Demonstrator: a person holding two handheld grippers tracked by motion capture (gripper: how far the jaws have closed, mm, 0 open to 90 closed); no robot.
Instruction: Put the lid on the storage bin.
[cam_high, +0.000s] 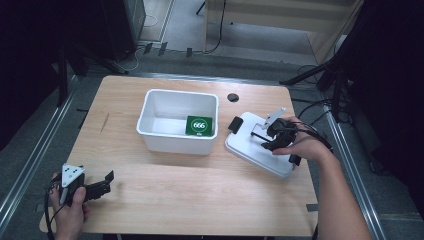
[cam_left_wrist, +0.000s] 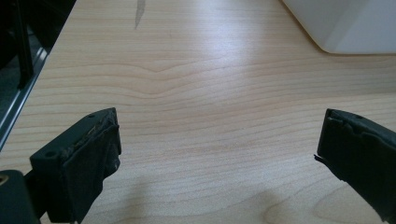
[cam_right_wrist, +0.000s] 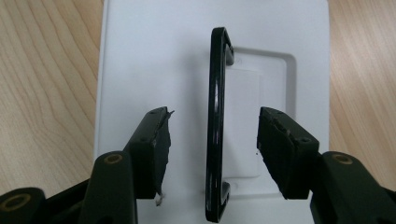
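While the right claw (cam_right_wrist: 212, 140) is hanging over the white lid (cam_high: 250, 147), the step in hand looks like grabbing the lid's black handle (cam_right_wrist: 215, 126). The lid is lying flat on the tabletop (cam_high: 175, 200), just to the right of the white bin (cam_high: 150, 112), which is sitting open with a green card (cam_high: 199, 125) inside. In the right gripper view the handle is sitting between the two jaws, which are standing apart, one on each side, not touching it. It is a bit nearer to the left jaw. I think the next move is to go a little lower, squeeze on the handle, then lift the lid over to the bin. The left claw (cam_high: 102, 182) is waiting at the near left corner, far from the lid. Its jaws are standing wide apart with nothing between them but bare wood.
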